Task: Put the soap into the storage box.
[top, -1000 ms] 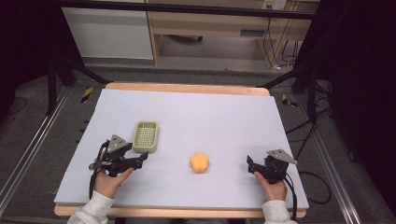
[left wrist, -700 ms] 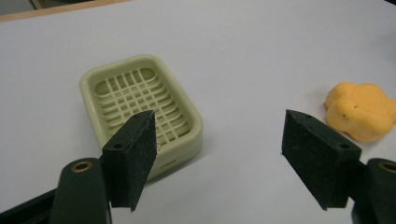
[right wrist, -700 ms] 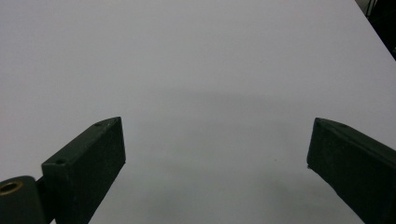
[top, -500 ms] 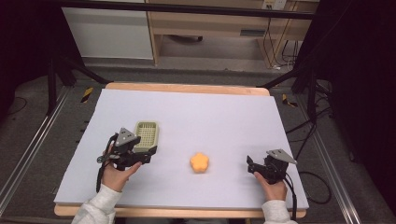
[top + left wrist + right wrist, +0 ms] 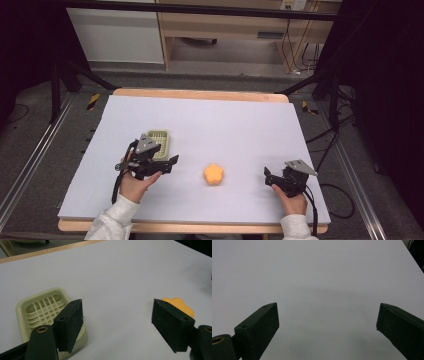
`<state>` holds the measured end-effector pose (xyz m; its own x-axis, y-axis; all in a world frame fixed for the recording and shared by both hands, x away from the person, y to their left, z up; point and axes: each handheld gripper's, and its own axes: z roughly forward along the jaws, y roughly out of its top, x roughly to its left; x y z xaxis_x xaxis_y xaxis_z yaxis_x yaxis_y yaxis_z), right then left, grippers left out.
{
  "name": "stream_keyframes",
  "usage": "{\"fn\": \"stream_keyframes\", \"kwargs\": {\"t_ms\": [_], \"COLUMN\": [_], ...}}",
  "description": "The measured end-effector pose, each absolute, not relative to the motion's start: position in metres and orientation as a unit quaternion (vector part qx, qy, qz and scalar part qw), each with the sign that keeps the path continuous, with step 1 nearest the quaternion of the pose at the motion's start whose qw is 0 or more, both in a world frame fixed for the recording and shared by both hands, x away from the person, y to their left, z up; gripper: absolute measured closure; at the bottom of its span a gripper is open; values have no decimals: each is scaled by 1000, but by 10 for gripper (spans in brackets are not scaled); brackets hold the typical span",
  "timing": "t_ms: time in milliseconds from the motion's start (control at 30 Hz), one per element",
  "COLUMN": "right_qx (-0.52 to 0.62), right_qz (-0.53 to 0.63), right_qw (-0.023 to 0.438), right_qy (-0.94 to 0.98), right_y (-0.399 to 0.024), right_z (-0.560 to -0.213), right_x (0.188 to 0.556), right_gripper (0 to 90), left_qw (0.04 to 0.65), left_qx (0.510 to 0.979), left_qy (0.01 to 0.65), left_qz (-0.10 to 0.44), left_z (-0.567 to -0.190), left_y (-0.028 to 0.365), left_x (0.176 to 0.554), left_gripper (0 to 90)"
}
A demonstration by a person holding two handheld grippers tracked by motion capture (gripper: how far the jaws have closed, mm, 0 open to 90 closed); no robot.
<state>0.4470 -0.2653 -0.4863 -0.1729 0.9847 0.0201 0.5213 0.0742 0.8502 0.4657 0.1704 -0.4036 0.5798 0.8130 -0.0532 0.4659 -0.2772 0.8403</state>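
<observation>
Soap dish [image 5: 159,143], pale green with a grid bottom, sits on the left half of the table [image 5: 240,120], roughly 9 o'clock from the middle. Empty as far as I can tell. Left gripper [image 5: 169,163] hangs right at the dish's near edge, about 5 o'clock from it, jaws spread wide with nothing between them. In the left gripper view one pad overlaps the dish [image 5: 42,312] corner, but I can't tell if it's touching or just above it.

Out at 3 o'clock from that gripper, near but apart, is the orange flower-shaped piece [image 5: 213,174], looks like a little soap or sponge. In the left gripper view it [image 5: 178,305] peeks out behind the other pad, so the jaws are pointed at the bare table between dish and orange thing, not lined up on either.

Right gripper [image 5: 268,178] is parked well off at 3 o'clock from the orange piece, low by the near edge, jaws also wide and holding nothing. Its own view has plain tabletop ahead.

My read: this is the approach step, nothing picked up yet. Best guess is the orange piece goes in the dish. Next move would need the left gripper to swing toward 3 o'clock, straddle the piece, come down level and close gently since it looks squishy.
</observation>
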Motion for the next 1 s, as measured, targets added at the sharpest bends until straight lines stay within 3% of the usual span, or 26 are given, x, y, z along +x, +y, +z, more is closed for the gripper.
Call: {"fn": "stream_keyframes", "kwargs": {"t_ms": [1000], "right_qx": [567], "right_qz": [377], "right_qw": [305], "right_qy": [666], "right_y": [-265], "right_z": [-486], "right_x": [447], "right_gripper": [49], "left_qw": [421], "left_qx": [802], "left_qy": [384], "left_qz": [177], "left_z": [-406], "left_y": [136], "left_x": [470], "left_gripper": [239]}}
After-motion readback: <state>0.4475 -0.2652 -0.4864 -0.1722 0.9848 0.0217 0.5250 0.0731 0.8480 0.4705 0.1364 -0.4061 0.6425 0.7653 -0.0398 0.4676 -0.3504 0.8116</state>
